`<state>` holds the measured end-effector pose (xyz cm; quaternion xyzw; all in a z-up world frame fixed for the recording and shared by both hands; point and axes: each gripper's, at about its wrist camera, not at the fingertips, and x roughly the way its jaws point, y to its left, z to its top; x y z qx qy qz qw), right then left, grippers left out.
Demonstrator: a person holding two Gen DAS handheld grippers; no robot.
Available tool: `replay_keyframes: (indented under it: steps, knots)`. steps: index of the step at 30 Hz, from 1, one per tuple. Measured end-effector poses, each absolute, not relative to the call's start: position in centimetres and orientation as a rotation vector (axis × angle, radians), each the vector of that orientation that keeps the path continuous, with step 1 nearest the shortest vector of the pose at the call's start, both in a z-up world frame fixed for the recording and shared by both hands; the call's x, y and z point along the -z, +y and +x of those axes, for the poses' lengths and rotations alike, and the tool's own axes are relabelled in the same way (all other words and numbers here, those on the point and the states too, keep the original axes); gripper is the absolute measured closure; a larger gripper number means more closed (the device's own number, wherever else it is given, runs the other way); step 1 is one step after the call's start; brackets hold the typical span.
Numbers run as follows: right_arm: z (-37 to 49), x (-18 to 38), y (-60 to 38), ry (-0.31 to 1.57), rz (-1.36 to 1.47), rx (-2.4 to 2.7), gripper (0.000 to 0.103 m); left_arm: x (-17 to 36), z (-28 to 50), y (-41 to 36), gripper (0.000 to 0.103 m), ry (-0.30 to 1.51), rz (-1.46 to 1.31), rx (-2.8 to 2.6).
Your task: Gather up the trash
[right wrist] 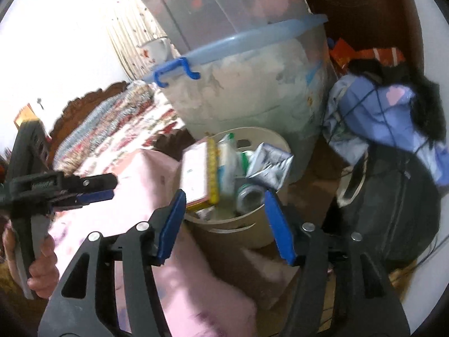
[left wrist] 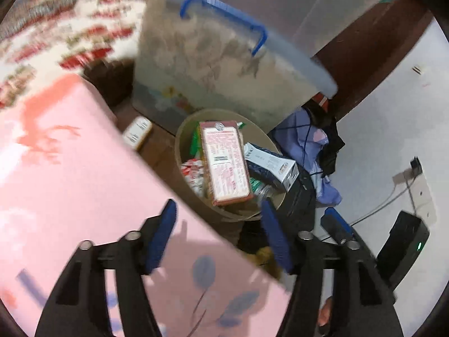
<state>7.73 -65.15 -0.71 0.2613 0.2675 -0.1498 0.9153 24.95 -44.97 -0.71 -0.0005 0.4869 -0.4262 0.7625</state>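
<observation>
Box label (left wrist: 224,163) print blurred, unreadable

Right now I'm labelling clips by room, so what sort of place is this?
Most likely a bedroom corner used for storage. A bed with a red floral bedspread and carved dark wooden headboard stands behind stacked translucent plastic storage tubs, and a round beige wastebasket full of cartons sits below.

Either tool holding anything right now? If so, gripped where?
Nothing is held. The left tool and the right tool are both open with nothing between their pads, above the full trash bin. The pink box already sits in it.
</observation>
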Motion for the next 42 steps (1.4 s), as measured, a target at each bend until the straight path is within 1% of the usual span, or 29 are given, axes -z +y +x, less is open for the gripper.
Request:
replay_keyframes:
  steps: [1, 3, 5, 8, 15, 22, 25, 29, 32, 42]
  knots:
    - [7.3, 0.6, -64.6, 0.543, 0.555, 0.301, 0.039, 0.1, 23.9, -43.3, 0.034, 1.019, 0.011, 0.914]
    - [6.2, 0.6, -63.1, 0.527, 0.602, 0.283, 0.035, -0.5, 22.2, -41.0, 0.022, 0.969, 0.032, 0.885]
    - [5.5, 0.8, -61.7, 0.522, 0.645, 0.267, 0.033, -0.8, 20.3, -38.1, 0.016, 0.917, 0.061, 0.841]
    - [4.4, 1.4, -59.0, 0.524, 0.708, 0.248, 0.03, -1.0, 17.5, -34.7, 0.009, 0.86, 0.125, 0.781]
    - [3.5, 2.0, -53.5, 0.568, 0.76, 0.193, 0.026, -1.1, 13.3, -29.5, 0.009, 0.809, 0.158, 0.676]
    - [1.9, 0.6, -49.5, 0.571, 0.746, 0.202, 0.012, -2.2, 10.4, -27.1, 0.009, 0.734, 0.221, 0.55]
    - [1.1, -0.1, -48.4, 0.574, 0.733, 0.208, 0.009, -2.6, 9.6, -26.2, 0.009, 0.712, 0.222, 0.533]
    - [0.4, -0.9, -47.5, 0.569, 0.72, 0.215, 0.007, -3.4, 8.8, -24.7, 0.009, 0.69, 0.198, 0.522]
    - [0.1, -1.5, -46.8, 0.559, 0.703, 0.216, 0.004, -3.9, 8.4, -23.8, 0.009, 0.681, 0.175, 0.521]
    - [-0.2, -3.0, -44.6, 0.536, 0.658, 0.184, 0.004, -6.0, 6.3, -22.0, 0.009, 0.585, 0.168, 0.459]
